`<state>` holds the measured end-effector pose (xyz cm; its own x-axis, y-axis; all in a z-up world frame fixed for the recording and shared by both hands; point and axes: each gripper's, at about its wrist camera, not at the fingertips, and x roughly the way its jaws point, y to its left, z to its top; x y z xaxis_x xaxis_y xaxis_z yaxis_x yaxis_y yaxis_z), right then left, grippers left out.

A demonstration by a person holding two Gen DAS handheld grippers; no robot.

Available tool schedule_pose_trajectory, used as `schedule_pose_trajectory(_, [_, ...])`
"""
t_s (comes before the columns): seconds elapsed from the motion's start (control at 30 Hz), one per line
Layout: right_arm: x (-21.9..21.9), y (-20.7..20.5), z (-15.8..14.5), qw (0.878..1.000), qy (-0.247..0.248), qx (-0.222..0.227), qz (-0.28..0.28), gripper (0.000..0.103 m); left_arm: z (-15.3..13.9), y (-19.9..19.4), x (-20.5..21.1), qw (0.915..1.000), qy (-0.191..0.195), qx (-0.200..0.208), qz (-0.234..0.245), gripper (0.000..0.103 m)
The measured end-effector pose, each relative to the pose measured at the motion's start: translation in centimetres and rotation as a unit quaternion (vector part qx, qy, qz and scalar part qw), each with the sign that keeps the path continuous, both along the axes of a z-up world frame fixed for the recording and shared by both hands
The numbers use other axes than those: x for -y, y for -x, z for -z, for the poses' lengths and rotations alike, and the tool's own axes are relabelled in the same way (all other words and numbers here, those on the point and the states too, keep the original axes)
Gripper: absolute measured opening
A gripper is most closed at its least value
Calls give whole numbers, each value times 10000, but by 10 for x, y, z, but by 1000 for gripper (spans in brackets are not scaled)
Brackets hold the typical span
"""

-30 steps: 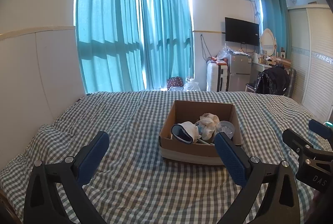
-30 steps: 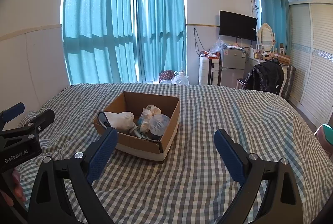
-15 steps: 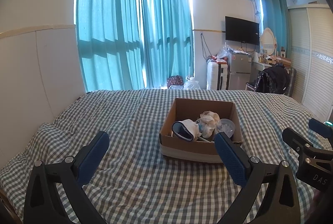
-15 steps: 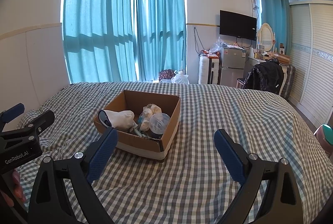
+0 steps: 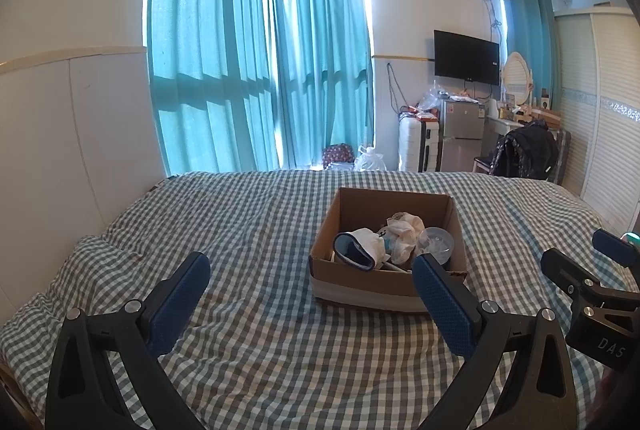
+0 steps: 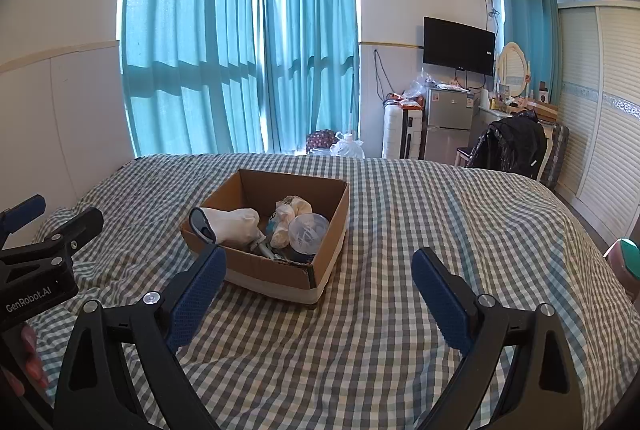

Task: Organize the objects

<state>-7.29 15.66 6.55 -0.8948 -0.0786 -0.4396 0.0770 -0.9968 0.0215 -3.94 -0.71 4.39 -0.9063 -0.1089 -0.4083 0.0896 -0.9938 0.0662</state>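
An open cardboard box (image 5: 352, 282) (image 6: 276, 270) stands on the checked bed. In it lie a white pouch with a dark blue opening (image 5: 358, 248) (image 6: 230, 224), a crumpled white cloth (image 5: 404, 230) (image 6: 290, 216) and a clear round lid (image 5: 436, 244) (image 6: 308, 232). My left gripper (image 5: 312, 290) is open and empty, short of the box and to its left. My right gripper (image 6: 320, 286) is open and empty, short of the box's near right corner. Each gripper shows at the edge of the other's view.
The green-and-white checked bedspread (image 5: 248, 230) (image 6: 440, 222) covers the whole bed. A white headboard wall (image 5: 60, 150) runs along the left. Teal curtains, a fridge (image 6: 446, 126), a suitcase, a chair with a black jacket (image 6: 508, 146) and a wardrobe stand beyond the bed.
Both views have risen slightly and pulled back a little from the box. Both grippers stay open and empty; the box contents have not moved.
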Motion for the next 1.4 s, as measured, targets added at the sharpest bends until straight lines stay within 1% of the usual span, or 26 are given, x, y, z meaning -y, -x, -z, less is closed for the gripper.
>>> schedule_pose_trajectory(0.03, [0, 0, 0, 10000, -1, -4, 0, 94, 0, 0, 0, 10000, -14, 15, 2, 103])
schedule_pose_trajectory(0.43, [-2, 0, 0, 10000, -8, 10, 1, 94, -1, -1, 8, 9998, -145, 11, -144, 103])
schedule_pose_trajectory(0.77, [-2, -1, 1, 10000, -32, 23, 6, 94, -1, -2, 4, 10000, -28, -26, -88, 103])
schedule_pose_trajectory(1.27, [-1, -1, 3, 10000, -84, 30, 13, 94, -2, -4, 5, 9999, -46, -28, -99, 103])
schedule_pose_trajectory(1.4, [-2, -2, 3, 10000, -70, 40, 6, 94, -2, -4, 4, 10000, 15, -41, -81, 103])
